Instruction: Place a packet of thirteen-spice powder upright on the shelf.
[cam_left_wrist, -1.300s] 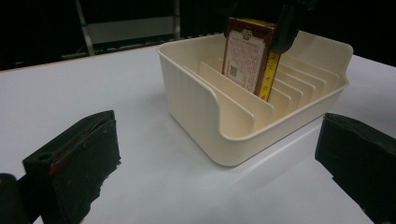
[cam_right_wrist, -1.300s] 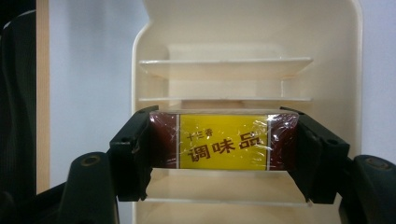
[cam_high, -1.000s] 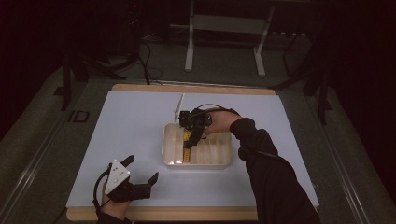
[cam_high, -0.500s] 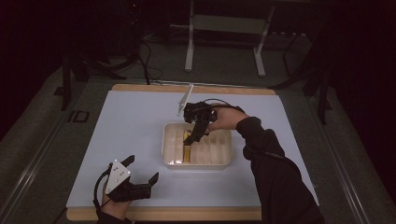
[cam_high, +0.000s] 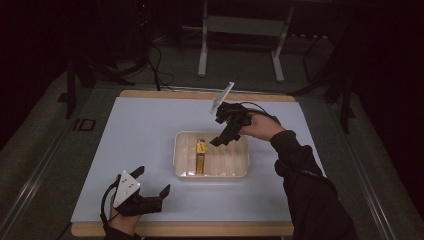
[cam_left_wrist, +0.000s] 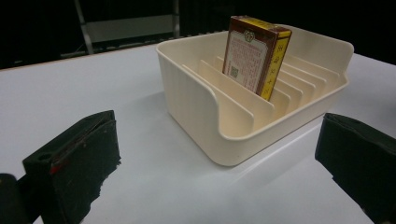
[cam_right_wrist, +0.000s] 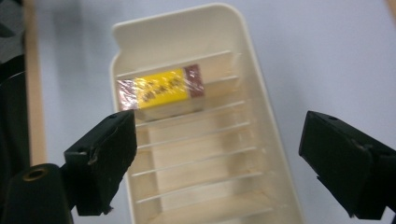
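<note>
Two black jaws stand wide apart at the bottom corners, the left gripper (cam_left_wrist: 210, 163) holding nothing, bare white table (cam_left_wrist: 93, 93) between them. Just beyond sits a cream slotted tray (cam_left_wrist: 224, 135), its rounded near corner facing the jaws, thin dividers running across it. A maroon-and-yellow card box (cam_left_wrist: 254, 51) stands on edge in a slot toward the far side, leaning slightly against a divider. Behind the table, a dark room with a pale metal frame (cam_left_wrist: 126, 25).
</note>
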